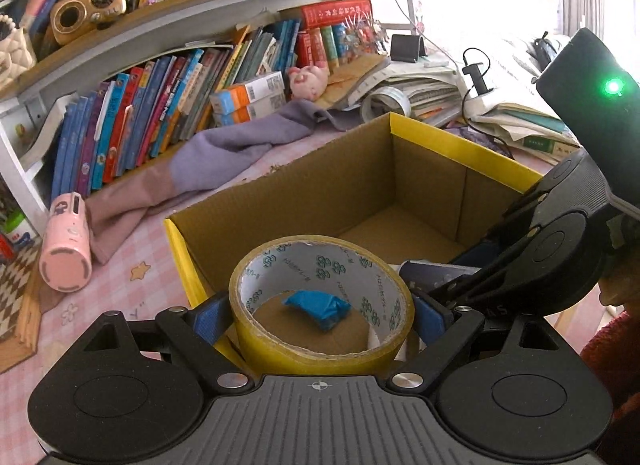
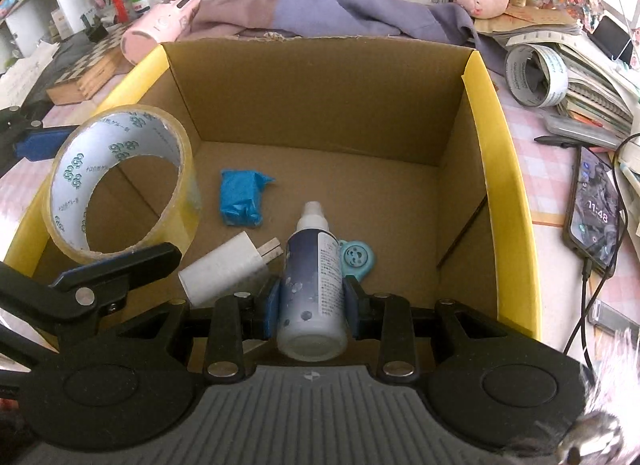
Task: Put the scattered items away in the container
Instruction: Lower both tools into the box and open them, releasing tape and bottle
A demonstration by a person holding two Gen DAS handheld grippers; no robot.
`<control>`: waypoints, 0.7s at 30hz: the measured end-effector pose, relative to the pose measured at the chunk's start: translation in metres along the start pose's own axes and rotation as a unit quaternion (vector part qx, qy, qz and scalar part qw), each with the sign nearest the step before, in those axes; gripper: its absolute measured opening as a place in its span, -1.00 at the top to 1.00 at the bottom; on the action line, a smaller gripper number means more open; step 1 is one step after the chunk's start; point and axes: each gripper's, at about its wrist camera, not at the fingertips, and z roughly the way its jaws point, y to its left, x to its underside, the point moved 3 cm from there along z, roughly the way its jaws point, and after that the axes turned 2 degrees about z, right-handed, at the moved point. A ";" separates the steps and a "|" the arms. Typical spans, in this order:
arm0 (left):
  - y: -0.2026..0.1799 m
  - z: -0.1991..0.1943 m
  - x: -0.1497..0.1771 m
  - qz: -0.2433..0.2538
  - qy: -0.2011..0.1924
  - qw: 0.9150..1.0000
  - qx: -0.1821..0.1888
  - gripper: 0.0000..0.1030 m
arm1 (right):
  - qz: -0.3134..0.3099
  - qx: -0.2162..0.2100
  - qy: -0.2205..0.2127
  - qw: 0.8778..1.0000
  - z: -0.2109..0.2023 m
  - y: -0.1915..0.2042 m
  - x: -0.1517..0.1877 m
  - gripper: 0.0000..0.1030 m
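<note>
Cardboard box with yellow outer faces [image 2: 500,169] open-topped on pink checked worktop [image 2: 556,169]. Yellow-edged tape roll [image 1: 320,305] clamped on edge in left claw [image 1: 320,315] over box's near wall, hole facing camera, green logos inside core. White-and-navy spray bottle [image 2: 312,285] gripped by right claw [image 2: 312,305], nozzle pointing forward into box. Phone [image 2: 594,209] reading 11:48.

Charger [image 2: 224,267] partly hidden by tongs; blue clip [image 2: 357,259] behind bottle [image 2: 313,277].
</note>
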 end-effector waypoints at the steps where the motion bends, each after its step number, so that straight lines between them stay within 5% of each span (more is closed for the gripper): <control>1: 0.000 0.000 0.000 -0.001 0.000 1.000 0.000 -0.80 | 0.001 0.000 0.000 1.000 0.000 0.000 0.000 0.40; 9: 0.002 -0.012 -0.001 -0.041 -0.019 0.999 -0.002 -0.83 | 0.023 -0.006 -0.034 0.999 -0.016 -0.004 -0.001 0.31; 21: -0.002 -0.057 -0.003 -0.051 -0.122 0.990 -0.047 -0.97 | 0.052 0.001 -0.112 0.992 -0.050 0.001 0.004 0.13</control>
